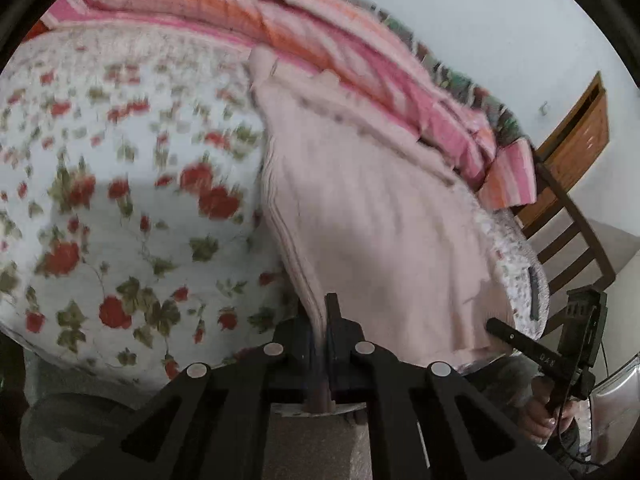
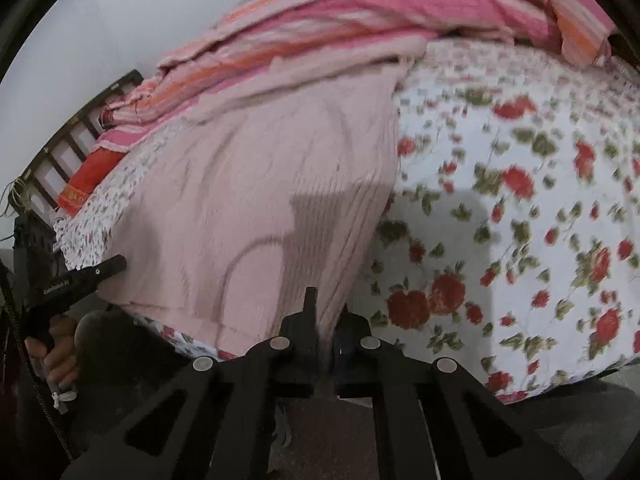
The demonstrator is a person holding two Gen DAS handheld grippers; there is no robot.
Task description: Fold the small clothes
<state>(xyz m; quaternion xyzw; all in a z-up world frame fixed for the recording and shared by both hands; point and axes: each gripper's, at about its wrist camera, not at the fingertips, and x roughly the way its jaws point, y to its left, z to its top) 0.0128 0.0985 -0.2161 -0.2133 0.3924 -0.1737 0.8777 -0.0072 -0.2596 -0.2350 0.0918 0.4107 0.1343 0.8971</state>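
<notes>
Two tools, left tool (image 1: 324, 320) and right tool (image 2: 326, 312), each clamp one pink sweater (image 1: 360, 200) on one floral bedspread (image 1: 120, 200).

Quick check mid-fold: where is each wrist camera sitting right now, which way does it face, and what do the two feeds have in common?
Left wrist: on the left gripper, looking down across the floral bedspread; it is shut on the pink knit garment; the right gripper shows at right.
Right wrist: on the right gripper, shut on the garment's other near corner; a hand shows at left.
Shared: garment, bedspread, striped blanket.
</notes>
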